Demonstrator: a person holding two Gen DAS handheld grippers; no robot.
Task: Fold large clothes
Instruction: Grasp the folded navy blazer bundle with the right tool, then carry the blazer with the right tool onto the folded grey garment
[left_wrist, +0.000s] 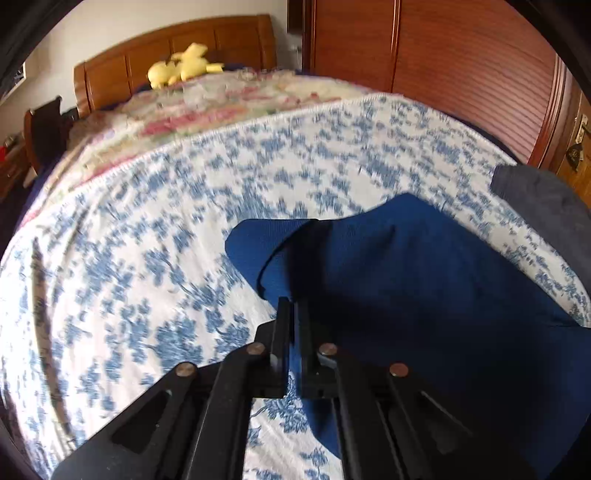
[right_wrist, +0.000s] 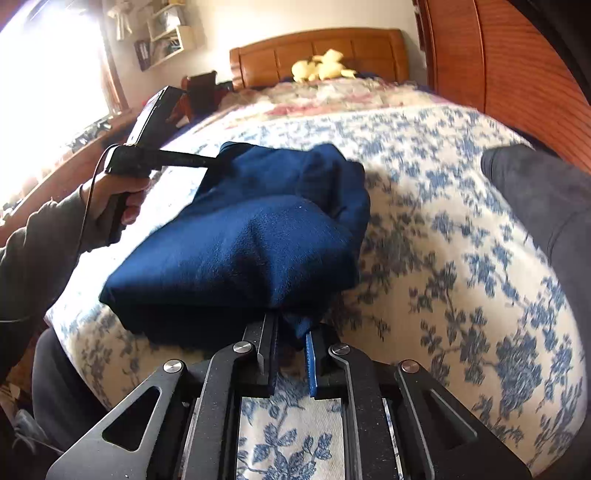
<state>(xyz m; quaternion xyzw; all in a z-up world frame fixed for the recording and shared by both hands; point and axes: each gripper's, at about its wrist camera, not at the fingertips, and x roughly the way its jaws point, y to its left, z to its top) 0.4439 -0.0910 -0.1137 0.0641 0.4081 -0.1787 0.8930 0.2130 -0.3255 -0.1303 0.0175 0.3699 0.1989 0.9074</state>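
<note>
A dark blue garment (right_wrist: 251, 236) lies bunched and partly folded on the blue-and-white floral bedspread (right_wrist: 443, 229). My right gripper (right_wrist: 291, 325) is shut on its near edge, the cloth pinched between the fingers. My left gripper (left_wrist: 293, 306) is shut on another edge of the same garment (left_wrist: 406, 280), which spreads to the right of it. In the right wrist view the left gripper (right_wrist: 210, 160) reaches the garment's far left corner, held by a hand in a grey sleeve.
A dark grey garment (right_wrist: 546, 199) lies at the bed's right edge; it also shows in the left wrist view (left_wrist: 543, 199). A yellow plush toy (left_wrist: 184, 64) sits by the wooden headboard (left_wrist: 184, 40). A wooden wardrobe (left_wrist: 461, 62) stands on the right.
</note>
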